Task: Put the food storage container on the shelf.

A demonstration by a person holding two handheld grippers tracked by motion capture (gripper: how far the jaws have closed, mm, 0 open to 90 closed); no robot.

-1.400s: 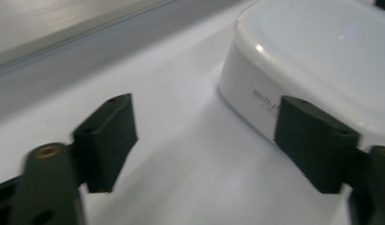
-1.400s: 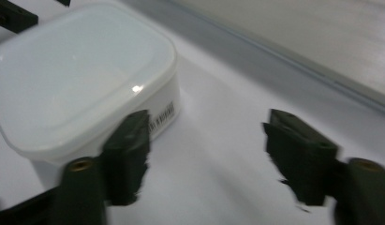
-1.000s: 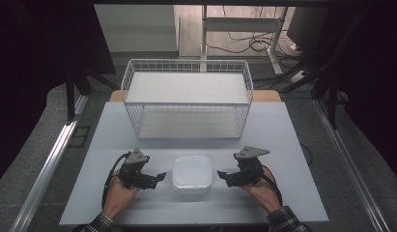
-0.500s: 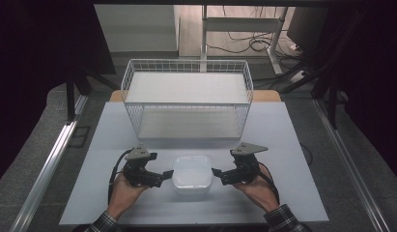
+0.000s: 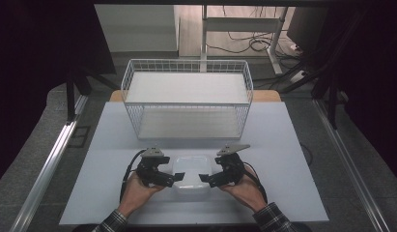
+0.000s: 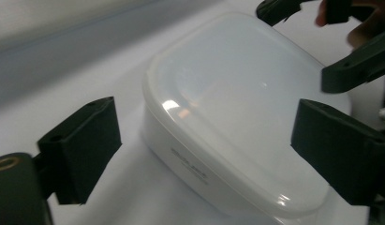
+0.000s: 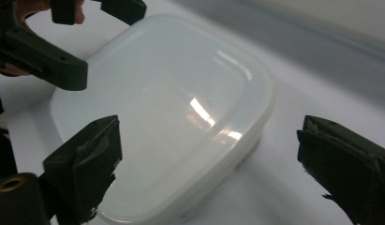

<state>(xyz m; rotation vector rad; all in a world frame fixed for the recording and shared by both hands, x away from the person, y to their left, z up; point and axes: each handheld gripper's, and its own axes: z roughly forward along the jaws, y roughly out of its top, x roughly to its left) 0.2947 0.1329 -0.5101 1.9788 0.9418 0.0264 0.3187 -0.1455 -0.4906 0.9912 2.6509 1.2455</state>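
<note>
Flanking the lidded container (image 5: 191, 174), left gripper (image 5: 173, 178) and right gripper (image 5: 205, 178) gape wide; uneven closing could skid it.

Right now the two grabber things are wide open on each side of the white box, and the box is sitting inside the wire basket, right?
Almost. The left gripper and right gripper are open on either side of the white box, but it is not inside the wire basket. The high view shows it lying on the table, in front of the basket and apart from it.
</note>
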